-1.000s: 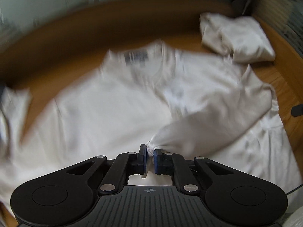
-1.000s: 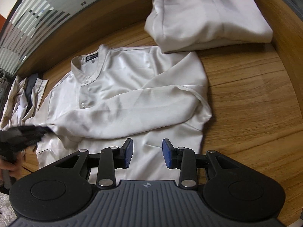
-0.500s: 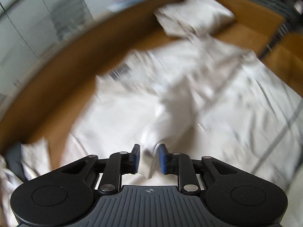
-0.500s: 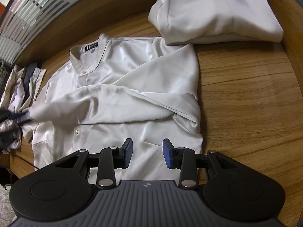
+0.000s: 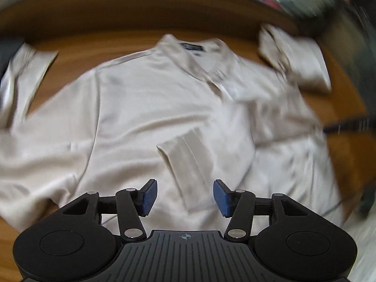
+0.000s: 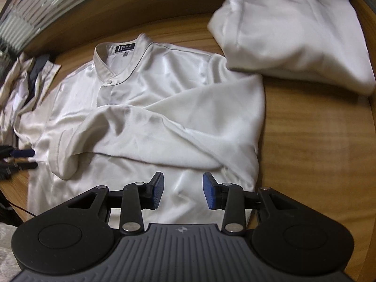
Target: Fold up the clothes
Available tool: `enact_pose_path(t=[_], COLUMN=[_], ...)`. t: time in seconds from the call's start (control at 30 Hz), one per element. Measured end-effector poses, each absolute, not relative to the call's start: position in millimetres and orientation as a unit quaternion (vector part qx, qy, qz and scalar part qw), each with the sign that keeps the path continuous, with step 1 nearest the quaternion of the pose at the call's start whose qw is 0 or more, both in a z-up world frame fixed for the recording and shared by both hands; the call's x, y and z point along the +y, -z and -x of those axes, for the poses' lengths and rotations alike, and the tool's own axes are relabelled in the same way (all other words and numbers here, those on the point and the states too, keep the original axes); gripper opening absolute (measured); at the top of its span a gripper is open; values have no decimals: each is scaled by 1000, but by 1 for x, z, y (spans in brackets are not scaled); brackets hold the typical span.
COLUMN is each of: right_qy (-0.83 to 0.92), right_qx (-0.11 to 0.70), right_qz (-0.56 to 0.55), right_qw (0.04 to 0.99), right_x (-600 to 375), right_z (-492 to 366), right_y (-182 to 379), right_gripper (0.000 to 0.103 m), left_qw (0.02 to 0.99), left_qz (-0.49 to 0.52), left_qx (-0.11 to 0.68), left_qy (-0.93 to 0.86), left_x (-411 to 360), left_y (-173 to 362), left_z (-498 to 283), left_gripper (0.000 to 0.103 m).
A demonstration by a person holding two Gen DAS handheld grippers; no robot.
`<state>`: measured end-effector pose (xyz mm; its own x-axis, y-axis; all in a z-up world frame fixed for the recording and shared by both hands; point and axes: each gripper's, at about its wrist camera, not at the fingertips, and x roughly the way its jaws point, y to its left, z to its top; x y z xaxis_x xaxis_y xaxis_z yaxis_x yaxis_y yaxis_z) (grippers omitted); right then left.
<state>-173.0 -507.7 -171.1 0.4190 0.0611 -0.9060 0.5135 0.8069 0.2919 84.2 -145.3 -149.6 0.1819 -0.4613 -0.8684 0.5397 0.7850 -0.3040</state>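
On the wooden table (image 6: 312,127) a cream shirt (image 6: 145,94) lies face up, collar away from both cameras, with its right-hand sleeve (image 6: 141,131) folded across the chest. The left wrist view is smeared with motion blur, so the shirt's buttons and label (image 5: 191,47) are hard to make out there; only the cuff (image 5: 185,162) shows fairly sharp, lying on the shirt's front just ahead of the left gripper (image 5: 185,196). That gripper's jaws have just been opening and now stand wide, the cuff lying free below the gap with neither pad pressing it. The right gripper (image 6: 183,190) hangs over the shirt's lower front, jaws moderately apart with nothing between them. In the right wrist view the left gripper's blue fingertips (image 6: 22,152) poke in at the left edge, the rest cut off. A folded pale garment (image 6: 293,37) sits near the shirt's shoulder at the far right; whether it touches the shirt I cannot tell. A crumpled pile (image 6: 25,80) with something dark in it lies at the far left, partly out of frame. Beyond the table's curved edge runs a striped glass wall (image 6: 35,2), blurred
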Motion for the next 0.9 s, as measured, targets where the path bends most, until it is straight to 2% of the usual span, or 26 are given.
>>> enact_pose_path(t=[0.33,0.73,0.8,0.83,0.9], right_qy=[93,30,20,18,19], right_qx=[564,594,601,605,607], right_qz=[-173,-111,-109,-111,-121], right_qw=[802,797,792,788,785], right_x=[-521,-511,-511,-512,-515], right_z=[115,68,63,61,60], right_y=[185,202,206,209,211], right_gripper=[41,39,30,23,2], left_qw=[726,721,717,713,716], left_qz=[98,159,161,164,165], left_qx=[628,636,641,644,638], left_qy=[263,224,222,223,230], left_x=[-153,-160,-162,-162,-163], left_y=[189,202,204,204,199], left_z=[-115,-135,-137,-138,-140], left_gripper=[55,53,34,21,9])
